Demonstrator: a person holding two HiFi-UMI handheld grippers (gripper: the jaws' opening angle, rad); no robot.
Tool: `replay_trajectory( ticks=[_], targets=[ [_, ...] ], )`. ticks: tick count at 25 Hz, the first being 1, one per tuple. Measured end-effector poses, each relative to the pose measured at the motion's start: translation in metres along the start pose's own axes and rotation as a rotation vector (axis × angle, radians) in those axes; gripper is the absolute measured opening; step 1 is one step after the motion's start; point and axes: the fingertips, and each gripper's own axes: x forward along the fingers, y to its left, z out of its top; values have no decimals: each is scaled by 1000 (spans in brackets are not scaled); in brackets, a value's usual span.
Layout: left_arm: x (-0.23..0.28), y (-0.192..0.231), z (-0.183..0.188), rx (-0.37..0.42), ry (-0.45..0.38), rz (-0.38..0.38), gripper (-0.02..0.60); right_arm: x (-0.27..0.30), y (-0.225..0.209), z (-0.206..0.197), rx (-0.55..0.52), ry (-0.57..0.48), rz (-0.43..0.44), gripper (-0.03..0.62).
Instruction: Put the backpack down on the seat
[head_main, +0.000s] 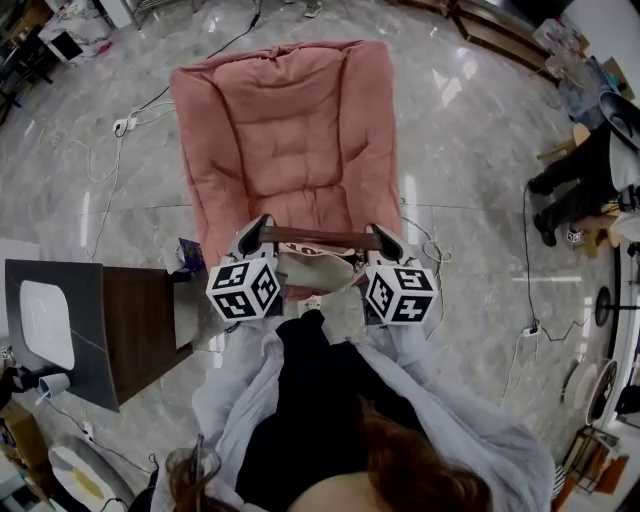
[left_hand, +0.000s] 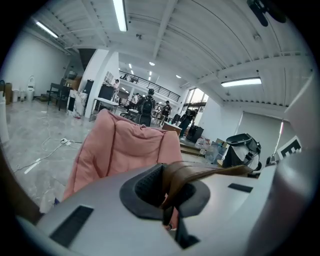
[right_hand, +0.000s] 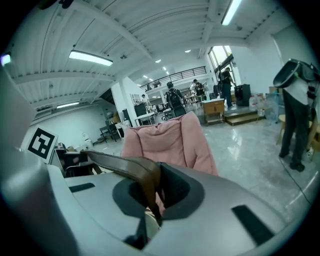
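The left gripper (head_main: 256, 233) and right gripper (head_main: 386, 241) are held level and side by side in front of the person's chest, with their jaws pointing forward at the pink chair (head_main: 285, 130). Each gripper's jaws are clamped tight on one end of the brown strap (head_main: 320, 238), which stretches straight across from left to right. The backpack (head_main: 316, 268) hangs under it at the seat's front edge, its width lying crosswise.

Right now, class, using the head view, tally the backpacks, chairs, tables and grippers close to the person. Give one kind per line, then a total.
backpack: 1
pink chair: 1
dark table: 1
grippers: 2, left gripper and right gripper, jaws shut on the brown strap
total: 5
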Motion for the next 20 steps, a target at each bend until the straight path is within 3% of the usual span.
replay_trajectory(
  ticks=[5, 8, 11, 16, 20],
  targets=[
    [53, 6, 33, 44, -38, -83, 14, 24, 3, 15, 3, -35, -3, 8],
    [76, 25, 31, 82, -31, -109, 14, 38, 18, 10, -29, -24, 12, 7],
    [91, 63, 5, 66, 28, -66, 14, 58, 44, -25, -83, 70, 75, 8],
    [78, 111, -15, -51, 52, 7, 14, 82, 74, -60, -94, 182, 207, 8],
    [69, 131, -38, -78, 103, 65, 14, 98, 75, -67, -94, 207, 206, 8]
  ],
)
